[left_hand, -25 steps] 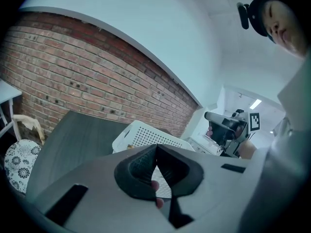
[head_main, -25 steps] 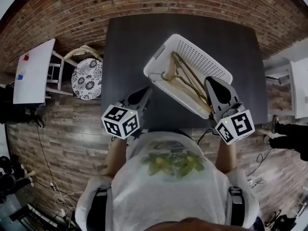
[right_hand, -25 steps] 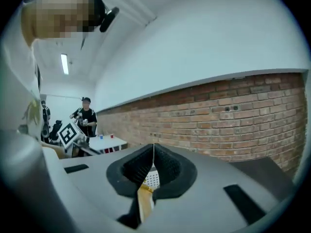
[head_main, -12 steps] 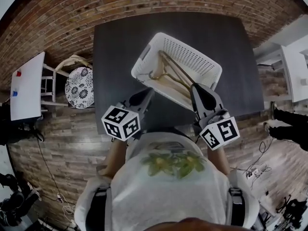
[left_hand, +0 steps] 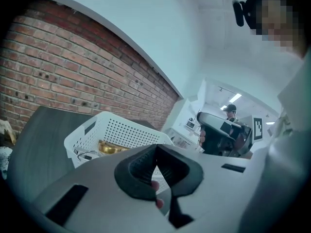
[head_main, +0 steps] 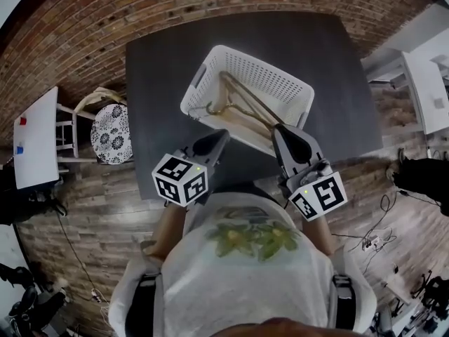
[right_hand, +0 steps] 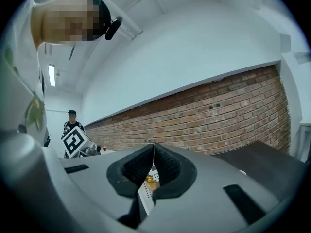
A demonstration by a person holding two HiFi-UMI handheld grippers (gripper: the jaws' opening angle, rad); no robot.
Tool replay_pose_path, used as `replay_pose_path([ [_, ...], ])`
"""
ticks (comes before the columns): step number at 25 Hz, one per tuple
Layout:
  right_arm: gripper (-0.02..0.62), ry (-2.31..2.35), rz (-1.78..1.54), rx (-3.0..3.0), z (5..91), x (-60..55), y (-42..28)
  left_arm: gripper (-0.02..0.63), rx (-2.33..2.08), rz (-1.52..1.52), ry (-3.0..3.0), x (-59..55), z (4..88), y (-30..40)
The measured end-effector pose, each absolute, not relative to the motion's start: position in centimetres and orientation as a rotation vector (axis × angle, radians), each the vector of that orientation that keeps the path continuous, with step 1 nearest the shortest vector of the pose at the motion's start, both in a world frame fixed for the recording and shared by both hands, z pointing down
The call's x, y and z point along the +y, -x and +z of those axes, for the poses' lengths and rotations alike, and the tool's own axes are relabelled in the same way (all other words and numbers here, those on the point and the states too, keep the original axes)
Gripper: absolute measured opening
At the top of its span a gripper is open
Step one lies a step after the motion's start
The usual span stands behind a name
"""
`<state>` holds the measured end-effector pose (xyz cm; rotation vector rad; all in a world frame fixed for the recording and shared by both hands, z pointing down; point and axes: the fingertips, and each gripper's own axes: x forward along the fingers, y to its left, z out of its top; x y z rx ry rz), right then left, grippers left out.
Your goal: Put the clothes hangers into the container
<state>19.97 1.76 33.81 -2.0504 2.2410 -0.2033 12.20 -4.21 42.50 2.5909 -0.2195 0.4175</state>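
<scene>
Head view: gold metal clothes hangers [head_main: 242, 108] are lying in a white perforated plastic basket [head_main: 254, 57]. Left gripper [head_main: 222, 136] and right gripper [head_main: 279, 129] are hanging at its 6 o'clock edge, pressed together, empty.

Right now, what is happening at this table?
A person holds a gripper in each hand at the near edge of the dark table. The hangers lie inside the white basket on it. The left claw and the right claw are shut and empty, close to the basket's near side. No hanger shows outside the basket.
</scene>
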Motion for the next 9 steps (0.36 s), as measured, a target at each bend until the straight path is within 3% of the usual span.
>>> replay_pose_path([
  [9, 0.034, 2.075, -0.248, 2.244, 34.67, 1.86, -20.39, 0.029, -0.202, 0.448, -2.590, -3.91, 42.97, -12.75],
])
